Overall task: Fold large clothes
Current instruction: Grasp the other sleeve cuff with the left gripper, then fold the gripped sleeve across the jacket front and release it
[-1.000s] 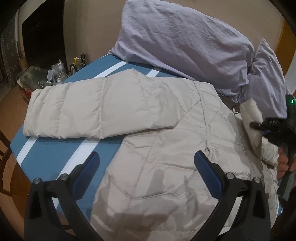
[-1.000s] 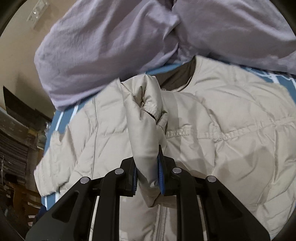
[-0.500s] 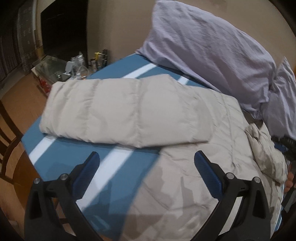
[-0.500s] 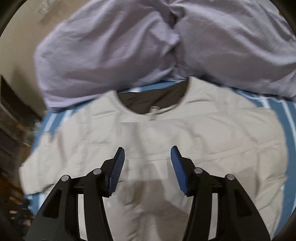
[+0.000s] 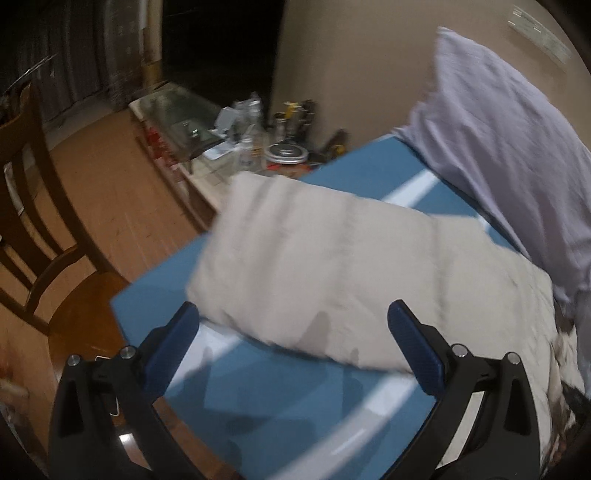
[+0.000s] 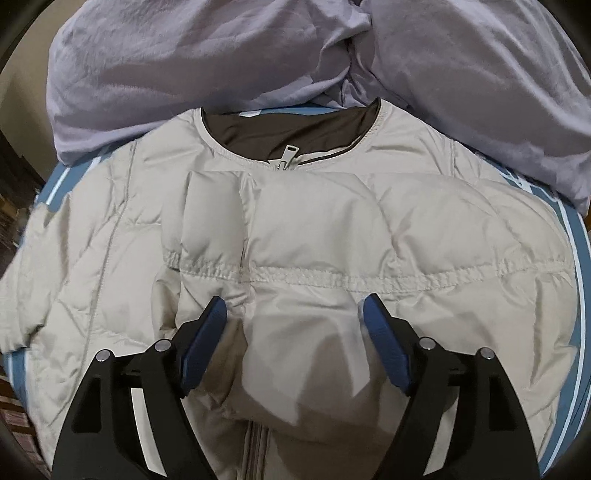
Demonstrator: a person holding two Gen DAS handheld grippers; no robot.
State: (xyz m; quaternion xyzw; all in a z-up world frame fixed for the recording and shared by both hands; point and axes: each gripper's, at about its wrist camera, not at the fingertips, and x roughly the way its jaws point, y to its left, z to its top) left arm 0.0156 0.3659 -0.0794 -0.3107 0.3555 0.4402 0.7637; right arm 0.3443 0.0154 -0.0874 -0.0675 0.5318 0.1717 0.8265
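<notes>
Item: 1 beige puffer jacket (image 6: 332,236), laid zipped and face-up on the blue striped table (image 5: 280,402) for folding, its sleeve (image 6: 369,266) laid across the chest and released by the right gripper (image 6: 293,332), jaws just opened and empty, while the other sleeve (image 5: 314,266) is approached by the left gripper (image 5: 291,343), spread wide and empty.

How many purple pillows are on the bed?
2: one pillow behind the jacket's collar on the left, the other pillow on the right. Others may be hidden out of view.

We find no readable text, label, brand, number or sign; the pale wall sticker (image 5: 537,31) is too blurred.
</notes>
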